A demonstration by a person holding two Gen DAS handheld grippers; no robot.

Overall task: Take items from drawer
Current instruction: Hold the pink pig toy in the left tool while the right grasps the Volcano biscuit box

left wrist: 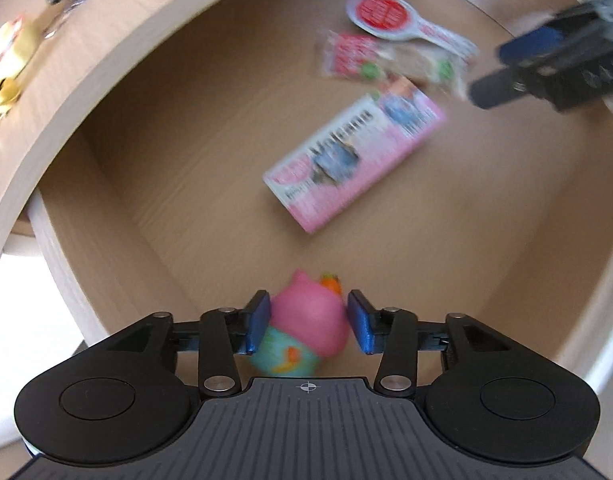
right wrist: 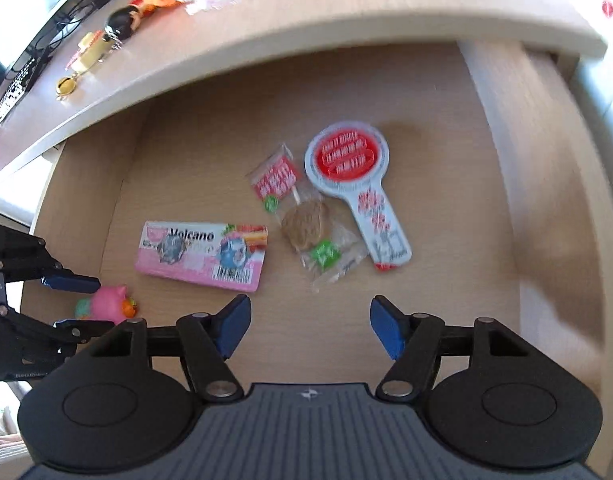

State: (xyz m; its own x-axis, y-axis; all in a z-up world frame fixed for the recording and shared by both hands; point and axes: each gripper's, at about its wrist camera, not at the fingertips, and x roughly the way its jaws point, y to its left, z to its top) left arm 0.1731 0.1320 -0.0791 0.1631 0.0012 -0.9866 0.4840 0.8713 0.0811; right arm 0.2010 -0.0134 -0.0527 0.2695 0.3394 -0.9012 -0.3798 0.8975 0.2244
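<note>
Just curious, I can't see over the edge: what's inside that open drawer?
Inside the drawer: a pink box, a wrapped cookie, a red-and-white paddle, and a pink cupcake toy. Anything under the desktop is hidden.

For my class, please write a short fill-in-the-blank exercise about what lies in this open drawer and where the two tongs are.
1. The left tongs straddle a small cupcake-shaped toy whose top is ____ in colour.
2. The word "Volcano" is printed on the flat pink ____.
3. Between the fingertips of the right tongs there is ____.
4. The white paddle-shaped item has a round ____ centre.

Missing words: pink; box; nothing; red
</note>
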